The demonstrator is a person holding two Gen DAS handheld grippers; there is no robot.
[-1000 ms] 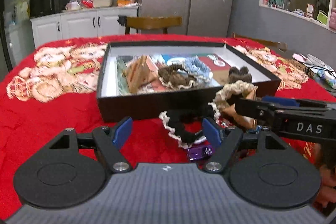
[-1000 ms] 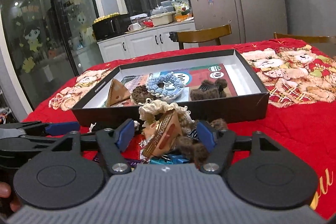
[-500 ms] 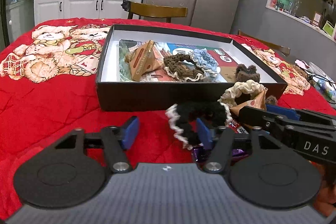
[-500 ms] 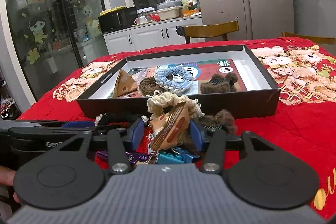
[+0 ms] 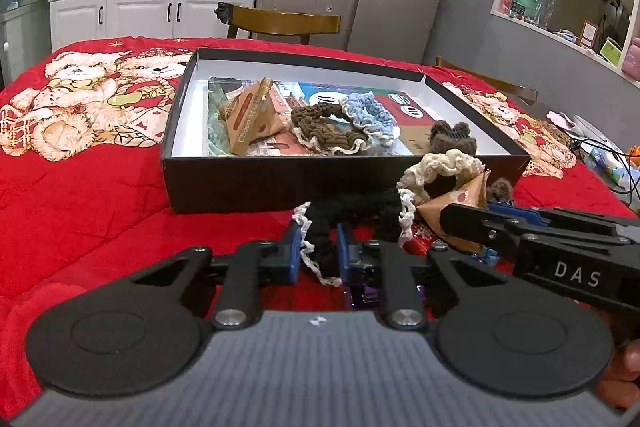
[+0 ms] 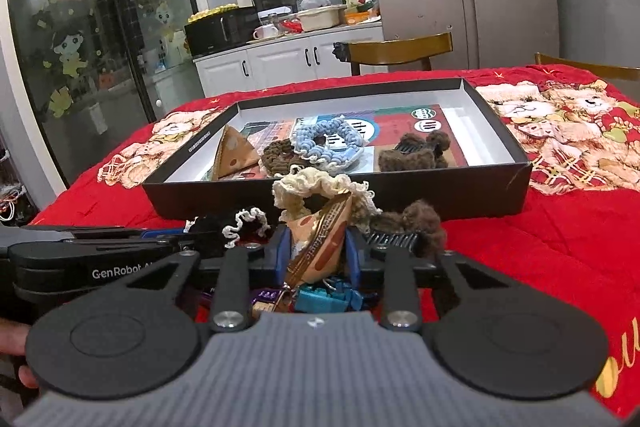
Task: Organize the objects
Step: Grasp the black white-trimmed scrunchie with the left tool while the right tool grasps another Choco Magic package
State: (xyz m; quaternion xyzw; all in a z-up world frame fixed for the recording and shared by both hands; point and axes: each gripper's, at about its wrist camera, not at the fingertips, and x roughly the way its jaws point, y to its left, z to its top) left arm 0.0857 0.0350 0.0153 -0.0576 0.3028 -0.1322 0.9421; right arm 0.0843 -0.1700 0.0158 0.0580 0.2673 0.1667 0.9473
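A black box [image 5: 280,183] with white inner walls sits on the red cloth. It holds a brown triangular snack pack [image 5: 250,119], a brown scrunchie [image 5: 324,127], a blue scrunchie [image 5: 370,113] and a brown fuzzy clip [image 5: 452,139]. My left gripper [image 5: 318,251] is shut on a black scrunchie with white trim [image 5: 352,213] in front of the box. My right gripper [image 6: 316,255] is shut on a second triangular snack pack [image 6: 320,239], with a cream scrunchie [image 6: 320,187] draped over it. A brown fuzzy clip [image 6: 416,223] lies beside it.
Small wrapped items, purple [image 6: 266,297] and blue [image 6: 320,301], lie on the cloth under the right gripper. The red bear-print cloth [image 5: 80,155] covers the table. A wooden chair [image 5: 280,23] stands behind the table. Cables and small things [image 5: 600,155] lie at the table's right edge.
Both grippers have closed: the left on the black scrunchie, the right on the triangular snack pack. Both have risen slightly, giving a higher view into the box.
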